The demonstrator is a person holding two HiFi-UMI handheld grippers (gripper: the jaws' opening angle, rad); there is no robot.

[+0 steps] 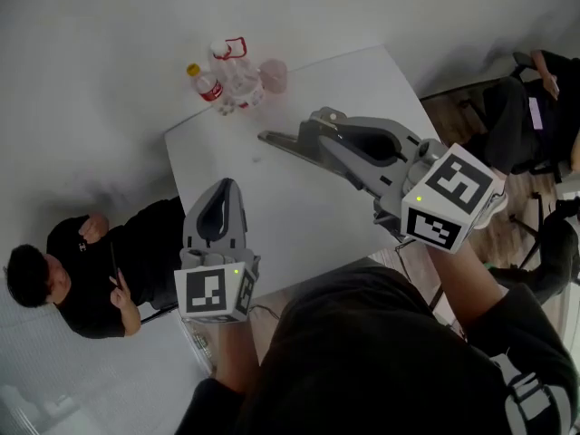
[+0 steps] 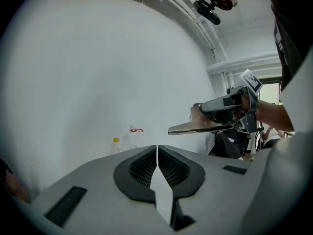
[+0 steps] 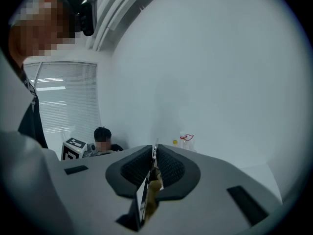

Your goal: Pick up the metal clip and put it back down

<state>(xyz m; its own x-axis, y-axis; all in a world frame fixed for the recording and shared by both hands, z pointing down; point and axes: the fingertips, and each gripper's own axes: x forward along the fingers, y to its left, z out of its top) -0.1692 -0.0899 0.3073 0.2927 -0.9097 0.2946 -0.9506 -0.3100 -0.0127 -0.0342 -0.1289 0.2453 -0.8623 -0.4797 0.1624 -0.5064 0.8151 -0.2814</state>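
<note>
My right gripper (image 1: 319, 134) reaches over the white table (image 1: 299, 216) toward its far left. It is shut on the metal clip (image 1: 276, 143), a thin flat silver piece that sticks out past the fingertips. In the right gripper view the clip (image 3: 141, 199) stands edge-on between the closed pads of that gripper (image 3: 155, 151). The left gripper view shows the same clip (image 2: 188, 128) held level in the air. My left gripper (image 1: 220, 190) hangs at the table's near left edge, shut (image 2: 157, 148), with nothing between its pads.
At the table's far left corner stand a yellow-capped bottle (image 1: 207, 84), a clear jug with a red handle (image 1: 237, 66) and a pink cup (image 1: 273, 74). One person sits left of the table (image 1: 100, 270), another at the right (image 1: 535, 107).
</note>
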